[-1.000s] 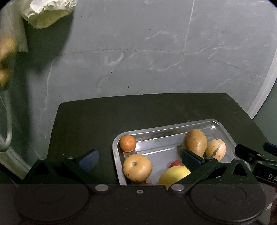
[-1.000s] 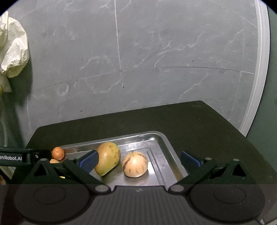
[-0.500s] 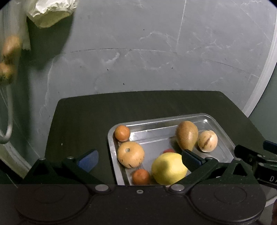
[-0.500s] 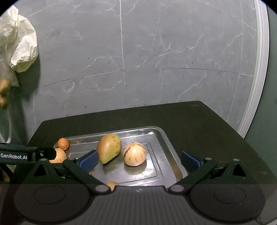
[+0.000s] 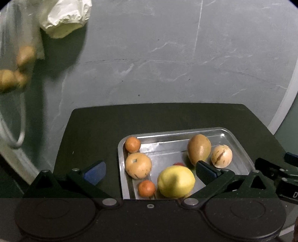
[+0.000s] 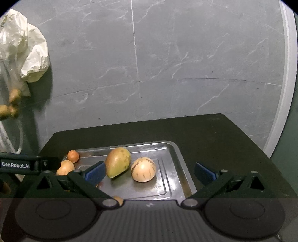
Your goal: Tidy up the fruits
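Observation:
A steel tray (image 5: 240,147) (image 6: 177,163) rests on a black table. It holds a yellow apple (image 5: 176,181), a tan round fruit (image 5: 138,166), two small oranges (image 5: 132,144) (image 5: 146,188), a brown-green mango (image 5: 199,149) (image 6: 117,161), a striped pale melon (image 5: 222,156) (image 6: 143,169) and a bit of red fruit (image 5: 178,164). My left gripper (image 5: 150,172) hangs open above the tray's near left part, holding nothing. My right gripper (image 6: 149,173) is open too, above the tray's near right part, with the mango and melon showing between its fingers.
The black table (image 5: 104,126) (image 6: 219,135) stands on a grey marbled floor. A crumpled white bag (image 5: 65,16) (image 6: 28,55) and blurred tan lumps (image 5: 11,78) lie at the far left, beside a grey hose loop (image 5: 18,137). The right gripper's body (image 5: 275,171) shows at the left view's edge.
Both grippers have pulled back and up from the tray, so more fruit shows: the whole yellow apple and a second small orange. No fruit has moved.

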### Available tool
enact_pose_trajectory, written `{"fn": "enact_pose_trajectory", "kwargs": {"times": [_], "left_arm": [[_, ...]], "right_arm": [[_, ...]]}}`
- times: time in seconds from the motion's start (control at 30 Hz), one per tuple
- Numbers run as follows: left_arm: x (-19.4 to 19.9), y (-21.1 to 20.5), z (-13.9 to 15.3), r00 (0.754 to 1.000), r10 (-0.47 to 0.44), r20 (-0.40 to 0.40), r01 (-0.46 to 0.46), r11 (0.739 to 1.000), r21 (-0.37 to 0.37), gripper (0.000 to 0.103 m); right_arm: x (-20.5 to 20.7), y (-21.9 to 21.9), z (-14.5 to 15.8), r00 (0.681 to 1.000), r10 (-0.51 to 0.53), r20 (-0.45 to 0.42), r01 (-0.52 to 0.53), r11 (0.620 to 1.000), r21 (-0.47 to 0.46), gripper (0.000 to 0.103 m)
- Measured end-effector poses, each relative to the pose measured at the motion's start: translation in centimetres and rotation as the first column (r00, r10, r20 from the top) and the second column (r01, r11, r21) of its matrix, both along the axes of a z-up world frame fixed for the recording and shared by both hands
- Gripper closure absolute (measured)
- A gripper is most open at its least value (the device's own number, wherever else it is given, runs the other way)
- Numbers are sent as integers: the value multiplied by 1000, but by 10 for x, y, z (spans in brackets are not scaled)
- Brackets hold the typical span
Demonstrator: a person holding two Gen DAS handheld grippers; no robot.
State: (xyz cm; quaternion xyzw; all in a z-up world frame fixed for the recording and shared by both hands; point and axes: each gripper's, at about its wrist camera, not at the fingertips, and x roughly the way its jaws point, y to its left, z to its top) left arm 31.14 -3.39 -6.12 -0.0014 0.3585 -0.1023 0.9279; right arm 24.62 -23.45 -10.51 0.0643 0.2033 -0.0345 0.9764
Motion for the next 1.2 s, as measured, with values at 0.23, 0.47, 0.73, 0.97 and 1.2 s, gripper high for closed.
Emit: {"fn": "enact_pose_trajectory", "kwargs": {"times": [0.23,0.47,0.73,0.97,1.2], "left_arm": [[-24,-11,8,995,96,20,-96,995,9,1],[-55,-21,17,980,191,53,-193,981,19,1],[-89,-34,23,957,278,83,-283,958,50,1],[-117,-47,20,938,340,73,-344,937,56,1],[-139,-53,19,929,366,56,-369,926,76,1]], "right_arm": [[-4,-17,9,994,104,25,-103,995,-15,0],[-7,-29,14,979,198,46,-197,980,-21,0],[-17,-40,16,953,296,65,-295,955,-22,0],[-29,-49,11,929,366,57,-365,930,-29,0],[-39,-54,8,925,378,42,-378,926,-19,0]]}}
